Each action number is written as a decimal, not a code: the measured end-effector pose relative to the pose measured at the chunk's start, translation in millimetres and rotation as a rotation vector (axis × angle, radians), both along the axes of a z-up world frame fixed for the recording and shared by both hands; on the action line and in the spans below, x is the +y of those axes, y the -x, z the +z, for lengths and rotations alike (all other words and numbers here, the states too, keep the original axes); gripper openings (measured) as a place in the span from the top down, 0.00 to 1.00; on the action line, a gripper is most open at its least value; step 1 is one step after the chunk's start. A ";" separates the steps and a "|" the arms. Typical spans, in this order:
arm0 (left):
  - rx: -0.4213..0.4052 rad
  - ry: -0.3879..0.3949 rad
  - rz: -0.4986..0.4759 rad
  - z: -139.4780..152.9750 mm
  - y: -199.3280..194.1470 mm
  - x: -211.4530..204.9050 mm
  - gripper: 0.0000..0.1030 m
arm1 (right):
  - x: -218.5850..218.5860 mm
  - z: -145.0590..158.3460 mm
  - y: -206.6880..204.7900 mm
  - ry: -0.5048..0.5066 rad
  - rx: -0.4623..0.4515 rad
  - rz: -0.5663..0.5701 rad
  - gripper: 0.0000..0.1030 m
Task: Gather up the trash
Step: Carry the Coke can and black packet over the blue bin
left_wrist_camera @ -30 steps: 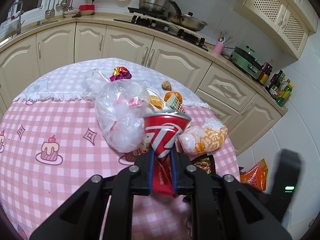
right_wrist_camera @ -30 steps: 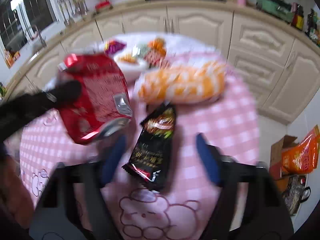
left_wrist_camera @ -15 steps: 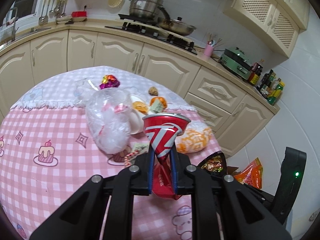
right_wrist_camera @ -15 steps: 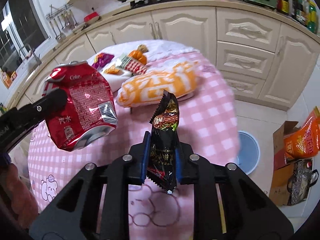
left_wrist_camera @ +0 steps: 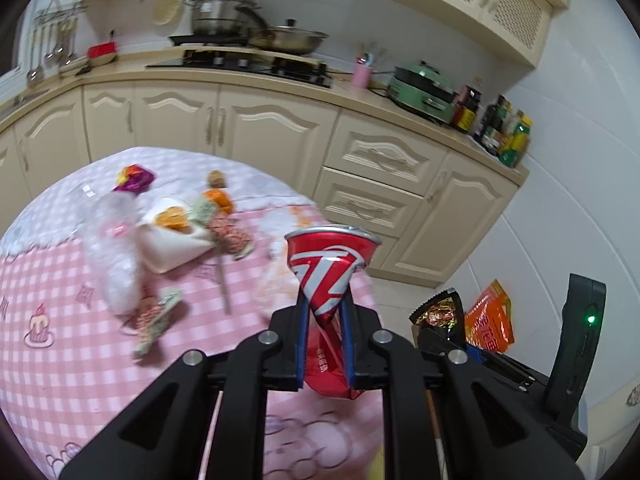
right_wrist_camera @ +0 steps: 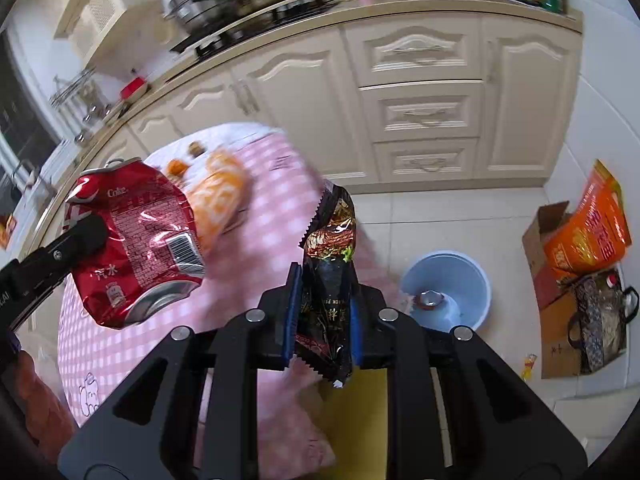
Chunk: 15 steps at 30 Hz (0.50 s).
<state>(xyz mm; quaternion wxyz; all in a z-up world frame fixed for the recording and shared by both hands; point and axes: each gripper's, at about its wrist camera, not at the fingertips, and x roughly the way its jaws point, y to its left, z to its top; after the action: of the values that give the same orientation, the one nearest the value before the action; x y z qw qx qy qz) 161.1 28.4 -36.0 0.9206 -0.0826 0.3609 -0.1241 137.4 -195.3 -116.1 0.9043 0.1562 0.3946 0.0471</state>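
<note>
My left gripper (left_wrist_camera: 324, 320) is shut on a crushed red cola can (left_wrist_camera: 330, 272), lifted above the right edge of the round pink-checked table (left_wrist_camera: 60, 272). In the right wrist view the same can (right_wrist_camera: 136, 240) hangs at the left. My right gripper (right_wrist_camera: 322, 308) is shut on a black snack wrapper (right_wrist_camera: 330, 264), held upright past the table's edge; that wrapper (left_wrist_camera: 438, 314) also shows at the right of the left wrist view. A light blue bin (right_wrist_camera: 446, 290) stands on the tiled floor to the right of the wrapper, with some trash in it.
On the table lie a clear plastic bag (left_wrist_camera: 114, 256), a white container with orange peel (left_wrist_camera: 174, 232), patterned wrappers (left_wrist_camera: 154, 320), a purple wrapper (left_wrist_camera: 134, 176) and an orange-white bag (right_wrist_camera: 218, 196). A cardboard box (right_wrist_camera: 552, 232), orange bag (right_wrist_camera: 588, 228) and dark handbag (right_wrist_camera: 600, 320) sit on the floor. Cabinets line the back.
The right gripper closed on the black wrapper and lifted it off the table toward the right, over the floor. The left gripper carried the can rightward to the table's edge.
</note>
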 end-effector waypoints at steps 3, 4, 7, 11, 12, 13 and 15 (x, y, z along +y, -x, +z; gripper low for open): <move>0.008 -0.019 -0.039 -0.4 -3.7 -27.8 0.87 | -28.0 -3.8 2.3 -0.011 0.003 -0.045 0.80; 0.012 -0.027 -0.055 -1.4 -5.5 -39.5 0.87 | -34.6 -4.8 2.1 -0.008 0.005 -0.056 0.80; 0.035 -0.044 -0.093 -7.8 -12.3 -69.9 0.87 | -58.9 -10.3 0.1 0.008 0.019 -0.095 0.80; 0.089 -0.067 -0.133 -23.3 -22.4 -107.2 0.87 | -84.5 -15.9 -7.3 0.051 0.025 -0.151 0.80; 0.101 -0.071 -0.143 -26.7 -24.7 -115.1 0.87 | -92.8 -18.1 -9.9 0.052 0.032 -0.157 0.80; 0.115 -0.074 -0.156 -31.2 -27.0 -124.8 0.87 | -97.7 -19.5 -10.8 0.059 0.036 -0.161 0.82; 0.136 -0.081 -0.178 -38.8 -31.7 -141.8 0.87 | -109.4 -22.7 -13.4 0.082 0.045 -0.174 0.86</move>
<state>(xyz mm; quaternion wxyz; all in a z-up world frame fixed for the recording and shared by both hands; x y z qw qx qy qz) 192.7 -113.4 -74.8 0.8819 -0.0213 0.4332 -0.1851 150.8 -304.7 -138.7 0.9014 0.1539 0.4015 -0.0512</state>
